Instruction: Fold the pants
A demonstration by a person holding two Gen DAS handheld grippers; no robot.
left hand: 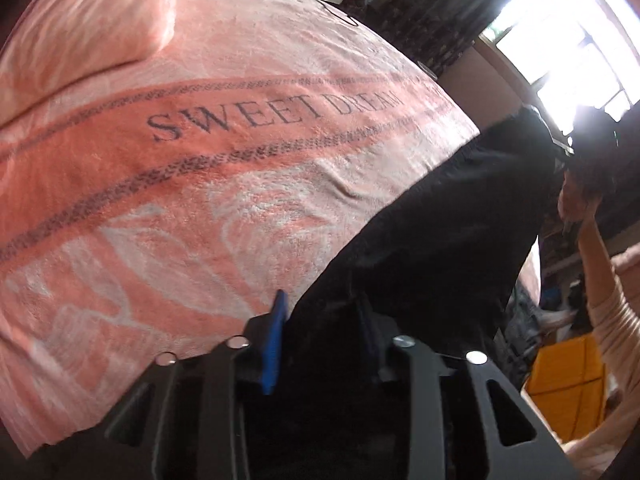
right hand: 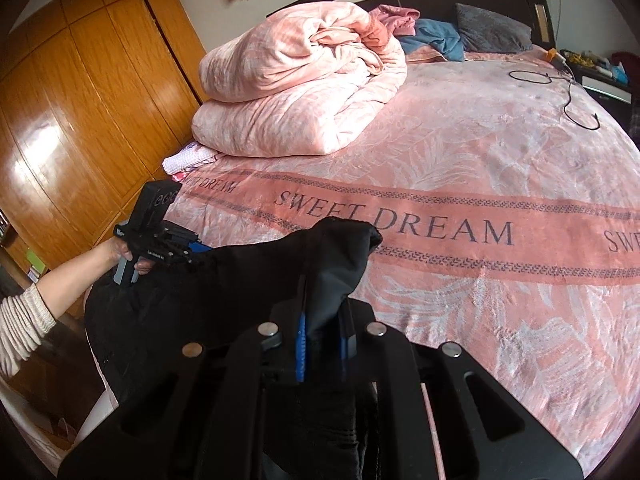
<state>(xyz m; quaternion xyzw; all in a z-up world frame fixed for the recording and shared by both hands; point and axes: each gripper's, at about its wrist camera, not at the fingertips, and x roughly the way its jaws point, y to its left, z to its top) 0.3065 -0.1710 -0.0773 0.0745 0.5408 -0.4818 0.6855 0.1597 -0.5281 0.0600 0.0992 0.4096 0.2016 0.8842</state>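
The black pants point(right hand: 224, 280) hang stretched between the two grippers over the near edge of the bed point(right hand: 500, 168), lifted clear of the pink blanket point(left hand: 200, 184) that reads "SWEET DREAM".

The right gripper point(right hand: 323, 332) has its blue-padded fingers point(right hand: 301, 344) clamped on a bunched end of the pants; a fold of the cloth rises past the fingertips and droops over toward the blanket's lettered band.

The left gripper point(left hand: 320, 320) is held by a hand point(right hand: 128, 256) at the bed's near left corner, a ribbed cream sleeve point(right hand: 22, 320) behind it. Its fingers point(left hand: 274, 344) are drawn in on the black cloth, which fills the gap between them and runs away toward the right gripper, seen dark against the bright window point(left hand: 568, 36). In the right wrist view the left gripper bites the pants' upper edge, and the rest of the garment sags below it over the side of the bed.

A rolled pink quilt point(right hand: 296, 80) lies toward the far left corner of the bed, well apart from the pants, with a black cable point(right hand: 568, 96) toward the far right edge.
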